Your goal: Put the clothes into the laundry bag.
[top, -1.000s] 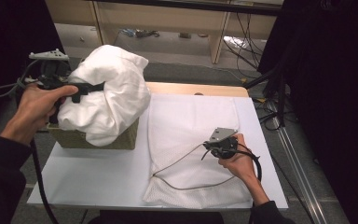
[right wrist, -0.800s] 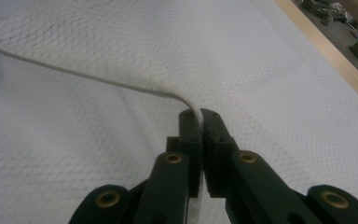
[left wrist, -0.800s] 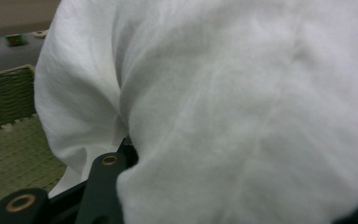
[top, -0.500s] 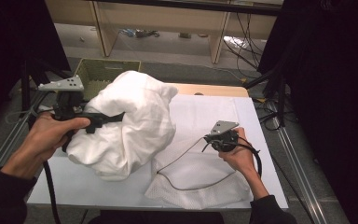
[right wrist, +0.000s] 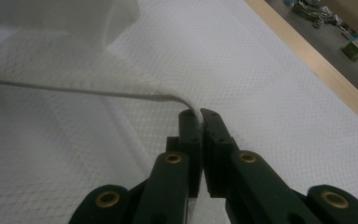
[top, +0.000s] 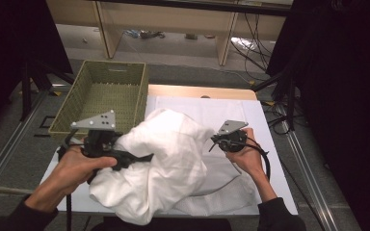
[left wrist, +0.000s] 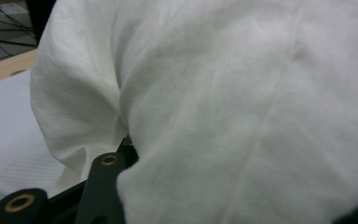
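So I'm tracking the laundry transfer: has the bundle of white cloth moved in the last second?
Yes. The bundle of white cloth, clamped by the left gripper, left the green woven basket and now lies right of it on the white mesh sheet.

White garment [top: 161,166]: crumpled, bulky fabric bundle, clamped at its left edge in the left gripper [top: 142,157] and hanging over the mesh bag. White mesh bag [top: 221,190]: lies flat on the table, its rim edge pinched and lifted by the right gripper [right wrist: 199,113], beside the garment.
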Demonstrator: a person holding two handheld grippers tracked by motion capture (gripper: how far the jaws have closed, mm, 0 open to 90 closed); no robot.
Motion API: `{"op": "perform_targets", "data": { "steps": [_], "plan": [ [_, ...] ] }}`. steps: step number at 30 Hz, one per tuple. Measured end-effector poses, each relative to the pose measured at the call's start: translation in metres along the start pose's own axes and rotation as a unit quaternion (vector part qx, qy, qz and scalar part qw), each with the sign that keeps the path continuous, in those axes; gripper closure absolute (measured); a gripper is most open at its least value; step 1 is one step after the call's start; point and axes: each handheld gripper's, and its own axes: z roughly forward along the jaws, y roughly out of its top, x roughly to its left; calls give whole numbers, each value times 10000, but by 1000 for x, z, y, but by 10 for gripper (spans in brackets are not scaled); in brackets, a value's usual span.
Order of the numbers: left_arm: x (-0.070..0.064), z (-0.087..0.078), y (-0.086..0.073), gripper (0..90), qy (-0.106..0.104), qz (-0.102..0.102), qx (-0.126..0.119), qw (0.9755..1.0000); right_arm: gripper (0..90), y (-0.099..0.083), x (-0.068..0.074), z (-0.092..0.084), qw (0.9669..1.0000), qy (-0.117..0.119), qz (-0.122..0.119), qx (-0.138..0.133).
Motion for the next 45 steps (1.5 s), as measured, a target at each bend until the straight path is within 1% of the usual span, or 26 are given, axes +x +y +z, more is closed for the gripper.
{"op": "perform_targets", "data": {
  "steps": [1, 4, 8, 9, 10, 11, 14, 16, 18, 20, 21, 23, 24, 27, 29, 30, 31, 32, 33, 35, 36, 37, 38, 40, 42, 45],
  "plan": [
    [1, 8, -7, 516, -107, -60, 80, 9999, 886, 1, -1, -1, 10000, -19, 26, -22],
    [3, 26, -23, 515, -191, -318, 310, 9988, 886, 2, -1, -5, 10000, -30, 35, -75],
    [7, 54, -43, 511, -408, -331, 598, 9968, 890, 5, 1, -9, 9999, -25, 88, -99],
    [7, 54, -43, 510, -408, -331, 598, 9968, 892, 6, 1, -9, 9999, -30, 77, -107],
    [9, 68, -49, 509, -520, -300, 779, 9951, 895, 8, 0, -10, 9998, -40, -55, -170],
    [9, 75, -51, 508, -546, -244, 858, 9945, 896, 10, 2, -11, 9998, -67, -9, -198],
    [5, 93, -56, 507, -676, -84, 886, 9937, 900, 15, 7, -16, 9997, -71, -137, -179],
    [4, 104, -57, 507, -813, 107, 961, 9920, 900, 20, 9, -20, 9994, -95, -210, -260],
    [4, 112, -56, 507, -858, 103, 1036, 9909, 900, 24, 11, -25, 9991, -123, -248, -312],
    [7, 117, -53, 508, -630, -103, 1050, 9924, 900, 26, 14, -29, 9990, -147, -299, -303],
    [9, 115, -51, 509, -426, -137, 1073, 9932, 900, 26, 15, -32, 9987, -122, -373, -323],
    [14, 107, -46, 509, 214, -147, 1135, 9932, 900, 26, 18, -38, 9987, -120, -359, -340],
    [18, 102, -44, 509, 297, -165, 1086, 9935, 900, 26, 18, -40, 9985, -80, -427, -341],
    [19, 96, -42, 504, 270, -167, 1072, 9937, 900, 27, 19, -41, 9986, -101, -403, -341],
    [16, 106, -43, 497, 298, -156, 1170, 9926, 900, 27, 20, -39, 9987, -133, -357, -324],
    [15, 114, -45, 494, 235, -148, 1275, 9914, 900, 27, 22, -39, 9990, -106, -324, -296],
    [14, 124, -46, 492, 19, -153, 1324, 9911, 900, 28, 21, -39, 9985, -78, -437, -331],
    [14, 132, -47, 492, -62, -20, 1344, 9909, 900, 30, 22, -39, 9983, -96, -458, -338],
    [12, 140, -47, 493, -276, 15, 1380, 9901, 900, 30, 24, -40, 9986, -103, -399, -321],
    [7, 152, -45, 493, -699, 251, 1561, 9850, 900, 31, 25, -41, 9981, -76, -490, -367],
    [7, 152, -45, 492, -699, 251, 1561, 9850, 900, 31, 25, -41, 9979, -68, -508, -395],
    [2, 162, -45, 492, -828, 392, 1673, 9816, 900, 32, 25, -43, 9983, -81, -415, -407],
    [1, 166, -46, 492, -925, 422, 1710, 9800, 900, 32, 24, -43, 9979, -64, -470, -440],
    [4, 170, -48, 493, -1042, 476, 1715, 9785, 900, 33, 24, -46, 9976, -101, -484, -476],
    [8, 169, -47, 493, -797, 337, 1674, 9821, 900, 34, 24, -49, 9975, -102, -480, -500],
    [18, 154, -38, 496, -208, -149, 1458, 9890, 900, 34, 23, -54, 9975, -119, -441, -534]
  ]
}}
